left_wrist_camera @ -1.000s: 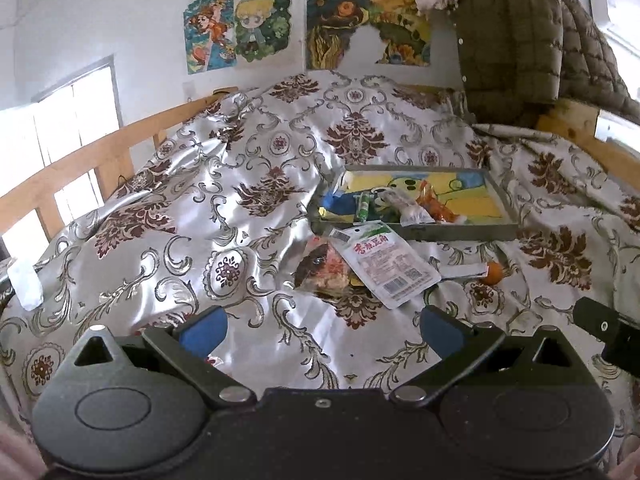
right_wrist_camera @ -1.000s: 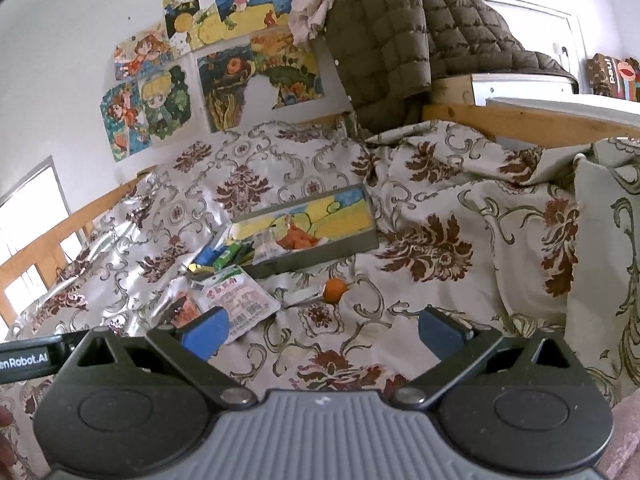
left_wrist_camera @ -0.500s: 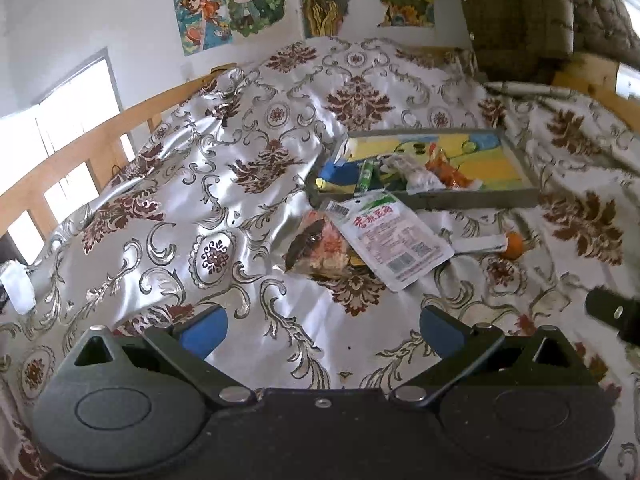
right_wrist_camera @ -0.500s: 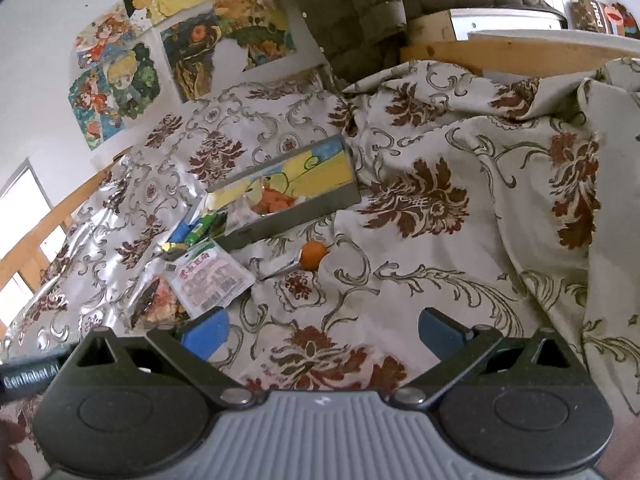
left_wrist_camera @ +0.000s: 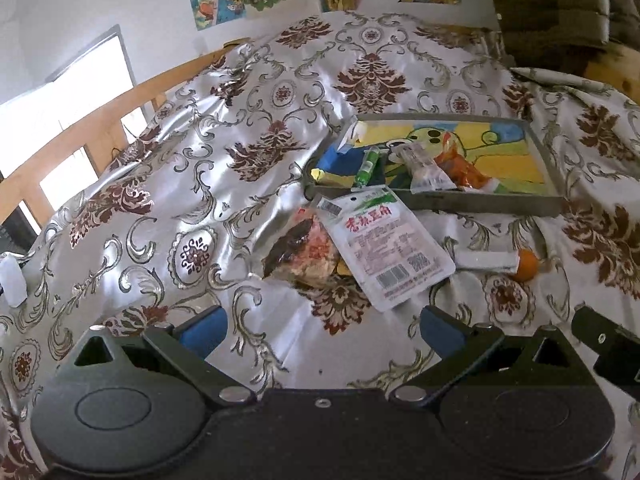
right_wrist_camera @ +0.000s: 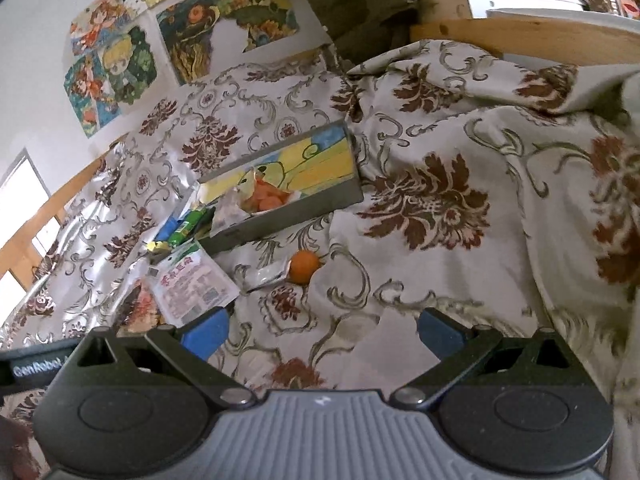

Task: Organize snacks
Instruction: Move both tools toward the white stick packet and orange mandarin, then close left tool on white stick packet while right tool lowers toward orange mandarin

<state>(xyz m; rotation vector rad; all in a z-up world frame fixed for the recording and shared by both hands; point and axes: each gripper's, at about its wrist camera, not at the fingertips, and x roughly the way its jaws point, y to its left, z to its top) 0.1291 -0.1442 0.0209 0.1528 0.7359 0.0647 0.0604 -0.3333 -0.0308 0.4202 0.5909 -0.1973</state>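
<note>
Right wrist view gives me the only writing I can read: "GenRobot" in white on the black left gripper (right_wrist_camera: 38, 366) body at the frame's left edge. Red Chinese characters mark the flat white plastic snack packet (left_wrist_camera: 386, 246); its barcode is unreadable. That packet lies on the floral satin bedspread (left_wrist_camera: 200, 184), overlapping a clear pouch of reddish snack (left_wrist_camera: 308, 250), just before the shallow grey tray with a cartoon-painted floor (left_wrist_camera: 480, 204). Both my left gripper (left_wrist_camera: 320, 326) and right gripper (right_wrist_camera: 320, 326) are spread wide, holding nothing.
</note>
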